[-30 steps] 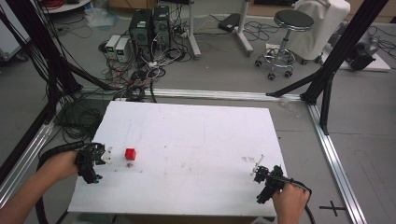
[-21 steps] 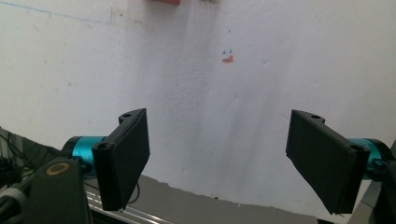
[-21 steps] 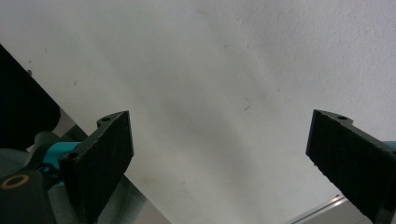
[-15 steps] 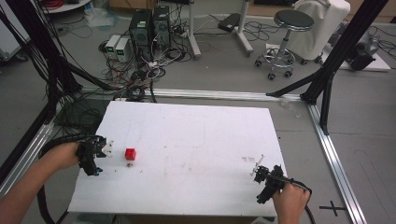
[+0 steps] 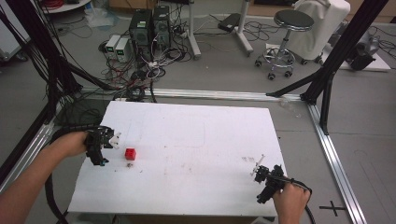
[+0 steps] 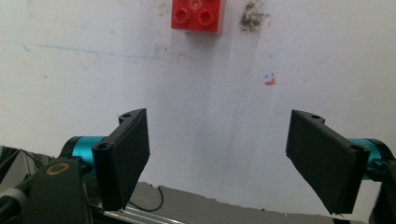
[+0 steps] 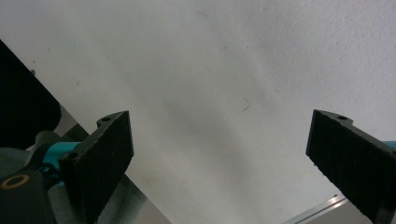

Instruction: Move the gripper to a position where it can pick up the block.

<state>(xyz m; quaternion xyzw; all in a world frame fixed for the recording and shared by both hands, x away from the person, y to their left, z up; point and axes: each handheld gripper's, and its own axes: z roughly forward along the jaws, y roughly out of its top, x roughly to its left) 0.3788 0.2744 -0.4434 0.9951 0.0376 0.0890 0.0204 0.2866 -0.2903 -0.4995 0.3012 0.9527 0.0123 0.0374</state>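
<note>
Here the red brick (image 6: pixel 198 16) lies straight ahead of the left gripper (image 6: pixel 219 149), whose jaws gape empty; the right gripper (image 7: pixel 219 163), equally wide and empty, sits well away from the brick.

a small red block (image 5: pixel 130 153) sits on the white table (image 5: pixel 196 140), just beside the left gripper (image 5: pixel 106 145); the right gripper (image 5: pixel 264 179) rests near the table's front right corner.

No readable text or labels anywhere.

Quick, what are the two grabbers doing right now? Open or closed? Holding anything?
Left gripper: open, holding nothing; the red brick lies ahead of it on the table.
Right gripper: open, holding nothing.
</note>
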